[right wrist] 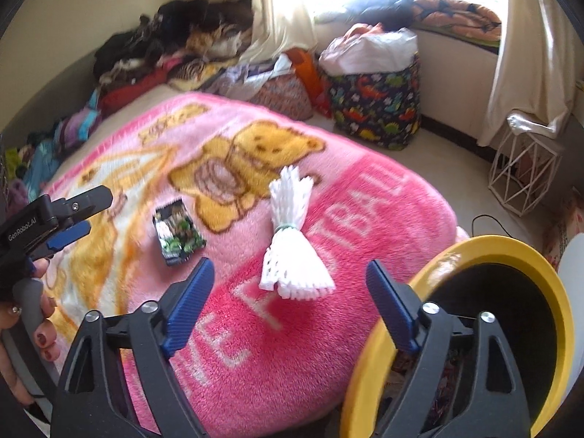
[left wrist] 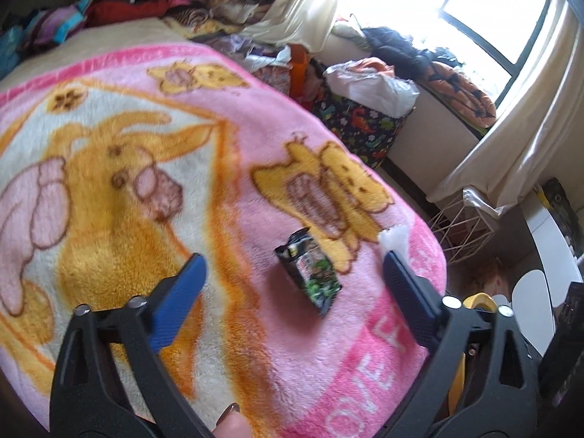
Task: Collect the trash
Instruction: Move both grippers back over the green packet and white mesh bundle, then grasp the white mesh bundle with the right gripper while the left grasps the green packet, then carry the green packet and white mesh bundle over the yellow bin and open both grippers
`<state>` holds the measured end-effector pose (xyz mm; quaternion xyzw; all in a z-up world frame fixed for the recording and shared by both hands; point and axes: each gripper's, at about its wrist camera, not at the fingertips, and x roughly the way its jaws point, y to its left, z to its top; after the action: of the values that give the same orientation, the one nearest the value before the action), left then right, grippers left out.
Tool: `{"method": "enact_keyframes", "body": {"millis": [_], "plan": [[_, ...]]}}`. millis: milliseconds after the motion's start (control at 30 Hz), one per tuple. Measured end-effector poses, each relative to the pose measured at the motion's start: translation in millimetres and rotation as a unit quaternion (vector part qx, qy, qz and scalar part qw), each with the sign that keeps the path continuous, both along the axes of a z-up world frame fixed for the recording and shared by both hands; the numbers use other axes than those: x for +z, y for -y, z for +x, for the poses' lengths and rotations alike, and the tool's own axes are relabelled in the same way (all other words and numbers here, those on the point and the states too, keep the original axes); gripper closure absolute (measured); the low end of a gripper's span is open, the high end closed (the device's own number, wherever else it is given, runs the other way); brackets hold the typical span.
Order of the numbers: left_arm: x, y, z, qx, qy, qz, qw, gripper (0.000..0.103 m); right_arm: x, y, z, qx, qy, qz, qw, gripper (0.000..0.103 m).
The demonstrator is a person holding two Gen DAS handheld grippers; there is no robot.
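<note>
A dark printed snack wrapper [left wrist: 308, 273] [right wrist: 177, 231] lies flat on the pink cartoon blanket [left wrist: 255, 127] [right wrist: 365, 200]. My left gripper [left wrist: 294, 259] hovers open just above and before it, with nothing between the blue pads. In the right wrist view the left gripper [right wrist: 98, 211] shows at the left edge, to the left of the wrapper. A white foam-net bundle [right wrist: 292, 241] [left wrist: 394, 237] tied with a green band lies to the wrapper's right. My right gripper [right wrist: 289, 264] is open just short of the bundle, not touching it. A yellow-rimmed bin [right wrist: 511, 255] [left wrist: 478, 301] stands by the bed's corner.
A dinosaur-print bag [right wrist: 376, 109] stuffed with white plastic stands on the floor beyond the bed. A white wire basket [right wrist: 522, 179] sits under the curtain. Piled clothes [right wrist: 175, 47] line the bed's far side. A person's hand [right wrist: 40, 332] holds the left gripper's handle.
</note>
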<state>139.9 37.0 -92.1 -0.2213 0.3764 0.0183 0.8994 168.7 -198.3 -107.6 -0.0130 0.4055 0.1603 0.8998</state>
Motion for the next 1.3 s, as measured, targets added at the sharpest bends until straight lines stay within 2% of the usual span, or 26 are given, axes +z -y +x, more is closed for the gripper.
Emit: {"method": "enact_keyframes", "body": {"millis": [133, 300, 367, 433, 533, 667, 800, 967, 1300], "plan": [[-18.5, -3.8, 7.3, -0.004, -0.027, -0.031, 0.9991, 0.03, -18.4, -14.8, 18.2, 0.014, -0.033, -0.032, 0.999, 0.033], [-35.6, 1.5, 17.1, -0.016, -0.049, -0.052, 0.9973, 0.04, -40.3, -23.1, 35.8, 0.02, -0.074, -0.066, 0.995, 0.051], [-39.8, 5.7, 21.3, -0.023, -0.053, -0.056, 0.9968, 0.044, -47.3, -26.5, 38.6, 0.03, -0.087, -0.069, 0.993, 0.071], [-43.9, 10.1, 26.3, -0.029, -0.058, -0.059, 0.9962, 0.047, -49.0, -28.1, 38.0, 0.037, -0.087, -0.066, 0.993, 0.082], [-50.1, 14.1, 32.7, -0.032, -0.064, -0.067, 0.9952, 0.053, -46.6, -24.1, 32.8, 0.04, -0.088, -0.037, 0.995, 0.085], [-54.5, 20.2, 38.4, -0.035, -0.073, -0.07, 0.9943, 0.072, -37.8, -14.0, 18.3, 0.043, -0.084, 0.011, 0.995, 0.085], [-56.6, 25.9, 37.4, -0.043, -0.079, -0.065, 0.9938, 0.091, -26.8, -8.1, 0.2, 0.048, -0.076, 0.038, 0.995, 0.085], [-48.9, 34.2, 28.7, -0.056, -0.07, -0.057, 0.9943, 0.093, -12.7, -3.5, -20.8, 0.057, -0.061, 0.065, 0.994, 0.085], [-3.3, 55.8, 6.6, -0.087, -0.015, -0.02, 0.9959, 0.093, 16.7, 2.5, -50.4, 0.064, -0.027, 0.085, 0.994, 0.085]]}}
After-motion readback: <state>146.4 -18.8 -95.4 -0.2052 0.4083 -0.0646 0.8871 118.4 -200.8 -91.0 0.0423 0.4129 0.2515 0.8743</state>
